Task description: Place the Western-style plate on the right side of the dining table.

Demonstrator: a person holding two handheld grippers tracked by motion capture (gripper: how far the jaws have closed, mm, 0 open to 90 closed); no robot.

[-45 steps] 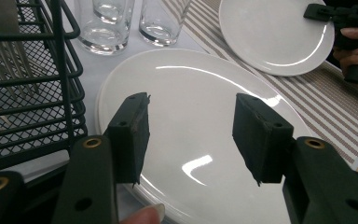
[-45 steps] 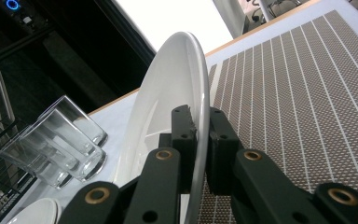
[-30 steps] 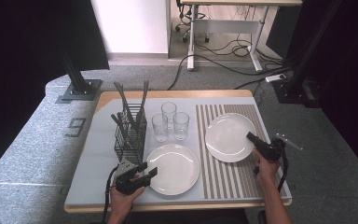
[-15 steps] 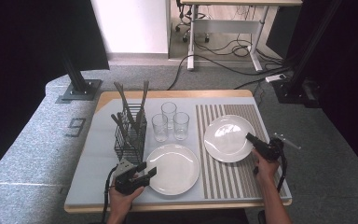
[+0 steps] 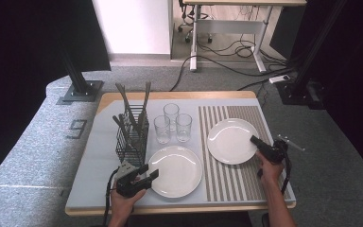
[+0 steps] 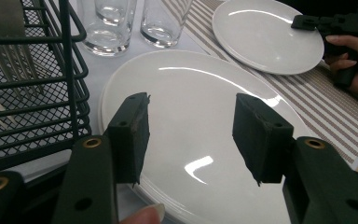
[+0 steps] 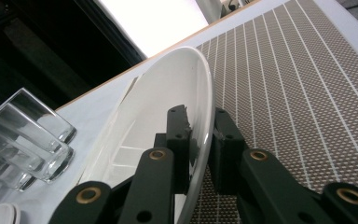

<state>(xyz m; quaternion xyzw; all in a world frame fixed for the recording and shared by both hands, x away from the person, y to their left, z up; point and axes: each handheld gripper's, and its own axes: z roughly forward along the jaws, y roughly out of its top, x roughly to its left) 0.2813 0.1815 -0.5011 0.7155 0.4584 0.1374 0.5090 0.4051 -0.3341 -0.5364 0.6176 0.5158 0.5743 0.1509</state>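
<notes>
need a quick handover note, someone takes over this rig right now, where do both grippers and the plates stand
Right gripper: shut on the rim of the right plate, which lies on the striped mat; its near edge looks slightly raised, not carried off.
Left gripper: open, jaws either side of the near plate's edge, gripping nothing.
Three glasses and the cutlery basket stand behind, untouched.
Done: one plate gripped. Left: probably close on the near plate, then move both.

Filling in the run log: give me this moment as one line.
right gripper: shut on striped-mat plate rim | left gripper: open over near plate | glasses, cutlery basket: untouched
</notes>
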